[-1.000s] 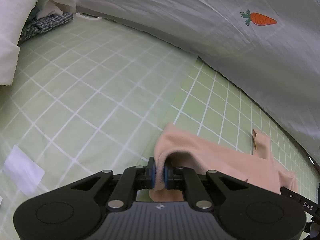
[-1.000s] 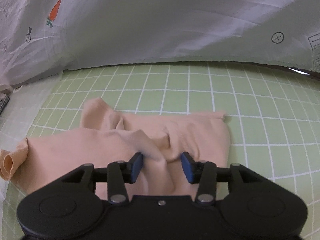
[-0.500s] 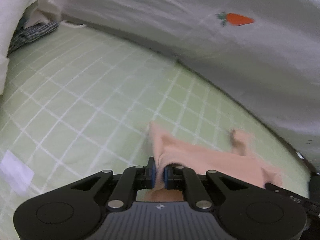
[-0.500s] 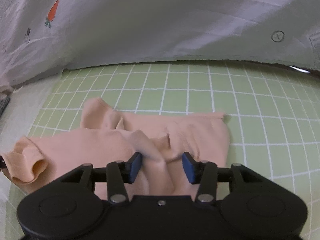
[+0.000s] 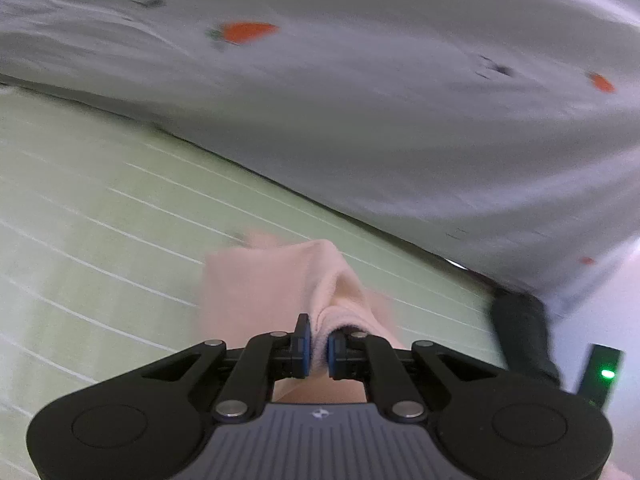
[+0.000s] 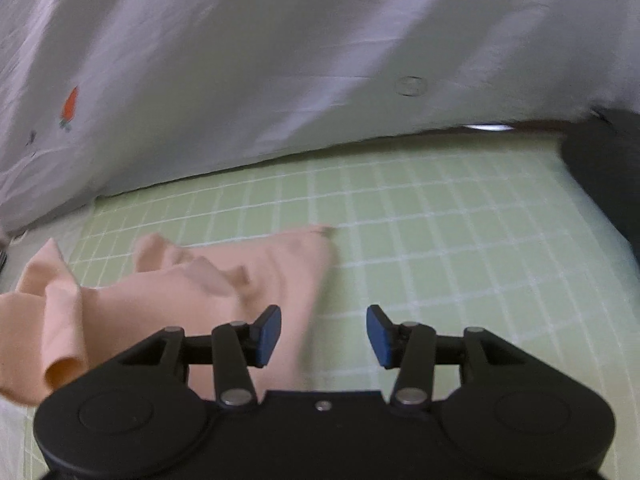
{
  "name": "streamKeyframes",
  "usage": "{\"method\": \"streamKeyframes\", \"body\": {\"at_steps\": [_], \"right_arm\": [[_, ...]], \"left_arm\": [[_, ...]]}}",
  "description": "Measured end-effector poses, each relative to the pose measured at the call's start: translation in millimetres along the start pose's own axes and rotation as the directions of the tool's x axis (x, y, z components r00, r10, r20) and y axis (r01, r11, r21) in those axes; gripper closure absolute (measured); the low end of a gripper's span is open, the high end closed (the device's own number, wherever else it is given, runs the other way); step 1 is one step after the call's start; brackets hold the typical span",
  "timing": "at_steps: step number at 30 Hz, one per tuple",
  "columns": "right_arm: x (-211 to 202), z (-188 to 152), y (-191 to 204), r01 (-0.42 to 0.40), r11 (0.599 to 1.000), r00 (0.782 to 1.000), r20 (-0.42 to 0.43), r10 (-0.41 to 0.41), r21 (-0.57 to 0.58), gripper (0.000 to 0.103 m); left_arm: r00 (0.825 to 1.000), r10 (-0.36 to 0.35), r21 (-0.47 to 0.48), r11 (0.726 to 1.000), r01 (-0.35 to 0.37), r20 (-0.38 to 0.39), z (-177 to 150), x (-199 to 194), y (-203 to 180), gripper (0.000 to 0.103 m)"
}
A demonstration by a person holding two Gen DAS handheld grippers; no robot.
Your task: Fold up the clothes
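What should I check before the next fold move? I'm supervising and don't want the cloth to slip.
1. Left tongs pinch the peach garment: ok.
2. Right tongs open, nothing between the pads: ok.
3. Garment lying flat: not ok, bunched and wrinkled in the right wrist view.
4. Green grid sheet beside the garment is bare: ok.
5. How deep the left grip is: cannot tell.

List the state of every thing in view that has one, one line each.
left gripper: shut on a fold of the peach garment.
right gripper: open, nothing between its pads.
peach garment: crumpled, not folded, one end lifted off the green grid sheet.
white carrot-print cloth: draped along the sheet's far edge.
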State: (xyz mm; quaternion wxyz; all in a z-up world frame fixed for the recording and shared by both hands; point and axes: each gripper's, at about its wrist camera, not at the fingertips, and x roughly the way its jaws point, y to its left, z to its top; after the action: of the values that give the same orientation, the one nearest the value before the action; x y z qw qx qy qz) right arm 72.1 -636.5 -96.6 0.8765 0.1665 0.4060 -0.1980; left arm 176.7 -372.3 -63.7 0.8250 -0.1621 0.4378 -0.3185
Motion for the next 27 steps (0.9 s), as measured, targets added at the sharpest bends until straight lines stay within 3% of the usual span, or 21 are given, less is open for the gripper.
{"method": "streamKeyframes", "body": {"at_steps": [1, 3, 5, 6, 8, 10, 18, 22, 27], "right_arm": [[-3, -2, -6, 0.007, 1.000, 1.000, -0.003, -0.007, 0.018, 0.055], [-8, -7, -19, 0.020, 0.998, 1.000, -0.008, -0.020, 0.055, 0.055], [-11, -12, -27, 0.022, 0.997, 1.000, -0.015, -0.021, 0.077, 0.055], [-11, -14, -28, 0.017, 0.997, 1.000, -0.020, -0.016, 0.081, 0.055], [-10, -19, -30, 0.007, 0.996, 1.000, -0.028, -0.005, 0.089, 0.055], [-12, -23, -30, -0.019, 0.995, 0.999, -0.034, 0.022, 0.094, 0.054], [-16, -39, 4, -0.197, 0.979, 0.978, -0.055, 0.200, 0.047, 0.056], [-22, -42, 17, -0.275, 0.961, 0.960, -0.052, 0.277, 0.042, 0.057], [-23, -50, 29, -0.302, 0.953, 0.947, -0.108, 0.303, 0.023, 0.057]], "left_arm": [[0.999, -0.015, 0.029, 0.999, 0.016, -0.032, -5, 5, -7, 0.091], [0.991, 0.035, 0.117, 0.993, -0.020, -0.132, -18, 23, -20, 0.083], [0.971, 0.099, 0.200, 0.978, -0.055, -0.217, -31, 40, -30, 0.064], [0.961, 0.146, 0.229, 0.969, -0.091, -0.236, -37, 46, -31, 0.051], [0.936, 0.230, 0.280, 0.948, -0.153, -0.265, -47, 55, -31, 0.043], [0.927, 0.253, 0.286, 0.943, -0.172, -0.276, -50, 56, -25, 0.028], [0.891, 0.338, 0.202, 0.937, -0.286, -0.304, -48, 55, 8, 0.026], [0.887, 0.339, 0.183, 0.938, -0.294, -0.312, -48, 55, 14, 0.026], [0.890, 0.331, 0.175, 0.941, -0.289, -0.314, -47, 51, 14, 0.026]]}}
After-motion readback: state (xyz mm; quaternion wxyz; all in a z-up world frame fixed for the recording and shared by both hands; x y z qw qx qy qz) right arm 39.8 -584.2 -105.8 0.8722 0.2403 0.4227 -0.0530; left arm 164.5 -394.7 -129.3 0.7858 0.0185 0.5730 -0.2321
